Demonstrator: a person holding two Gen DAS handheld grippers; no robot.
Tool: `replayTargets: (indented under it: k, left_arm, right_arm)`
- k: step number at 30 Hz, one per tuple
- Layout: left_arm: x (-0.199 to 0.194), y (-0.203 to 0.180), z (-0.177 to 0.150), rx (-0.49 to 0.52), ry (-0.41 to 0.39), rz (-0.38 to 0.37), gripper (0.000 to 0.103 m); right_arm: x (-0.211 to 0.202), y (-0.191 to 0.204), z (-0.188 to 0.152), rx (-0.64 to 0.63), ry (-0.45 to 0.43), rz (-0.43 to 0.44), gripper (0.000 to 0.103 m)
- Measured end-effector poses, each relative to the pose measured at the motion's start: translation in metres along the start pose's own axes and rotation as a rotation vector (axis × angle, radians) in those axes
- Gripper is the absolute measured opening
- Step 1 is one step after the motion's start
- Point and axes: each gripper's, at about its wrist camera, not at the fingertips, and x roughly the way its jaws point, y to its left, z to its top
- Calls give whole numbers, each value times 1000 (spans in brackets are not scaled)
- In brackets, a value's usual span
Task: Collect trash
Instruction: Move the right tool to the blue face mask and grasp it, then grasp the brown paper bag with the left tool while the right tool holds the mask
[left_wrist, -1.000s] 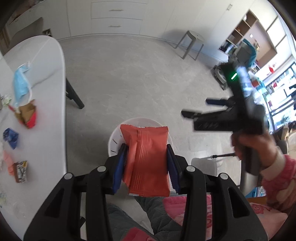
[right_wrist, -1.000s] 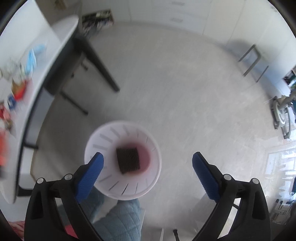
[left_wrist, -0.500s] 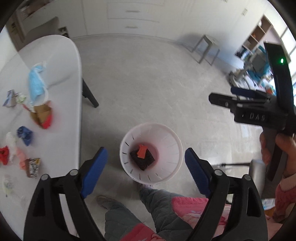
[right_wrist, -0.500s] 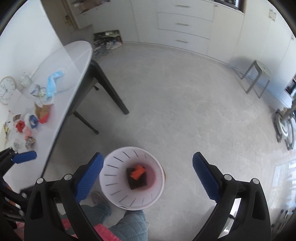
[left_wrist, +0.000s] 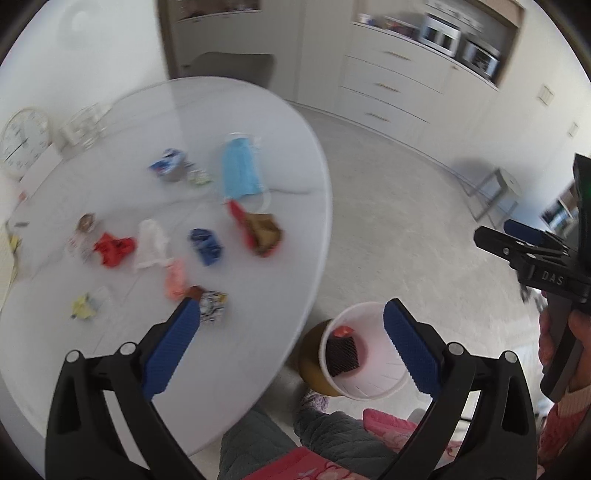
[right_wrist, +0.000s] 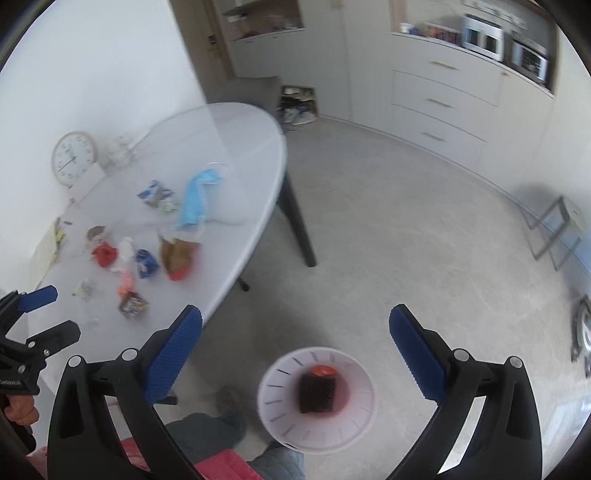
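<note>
A white trash bin (left_wrist: 364, 354) stands on the floor beside the table; it also shows in the right wrist view (right_wrist: 316, 398). An orange-red packet (right_wrist: 322, 370) and a dark square piece (right_wrist: 317, 393) lie in it. Trash lies on the white oval table (left_wrist: 258, 332): a blue face mask (left_wrist: 240, 171), a brown and red box (left_wrist: 262, 232), a blue wrapper (left_wrist: 205, 246), a red wrapper (left_wrist: 112, 249), a pink wrapper (left_wrist: 175, 282) and a patterned packet (left_wrist: 212, 308). My left gripper (left_wrist: 291, 347) is open and empty above the table's edge. My right gripper (right_wrist: 295, 356) is open and empty above the bin.
A round clock (right_wrist: 74, 157) leans on the wall at the table's far side. A dark chair (left_wrist: 229, 68) stands behind the table. A metal stool (right_wrist: 557, 230) is at the right. White drawers (right_wrist: 439, 107) line the back wall. My knees (left_wrist: 332, 439) are below.
The left gripper opened and dropped the orange-red packet into the bin, then swung left and up toward the table. The right gripper lifted and tilted up, still open.
</note>
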Motion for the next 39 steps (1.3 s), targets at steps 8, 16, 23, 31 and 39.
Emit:
replayTargets:
  k: [8, 16, 23, 31, 39]
  left_arm:
    - [8, 105, 10, -160, 2, 93, 95]
    - [55, 188, 63, -180, 5, 124, 95]
    - [87, 224, 94, -166, 13, 125, 95]
    - [104, 240, 73, -220, 74, 97, 95]
    - [104, 196, 70, -164, 80, 6, 95]
  right_arm:
    - [62, 79, 53, -77, 23, 82, 101]
    - [164, 150, 117, -138, 83, 27, 101]
    - [258, 165, 153, -73, 186, -17, 99]
    - [307, 167, 152, -56, 301, 2, 39]
    - [279, 152, 161, -41, 239, 85, 13]
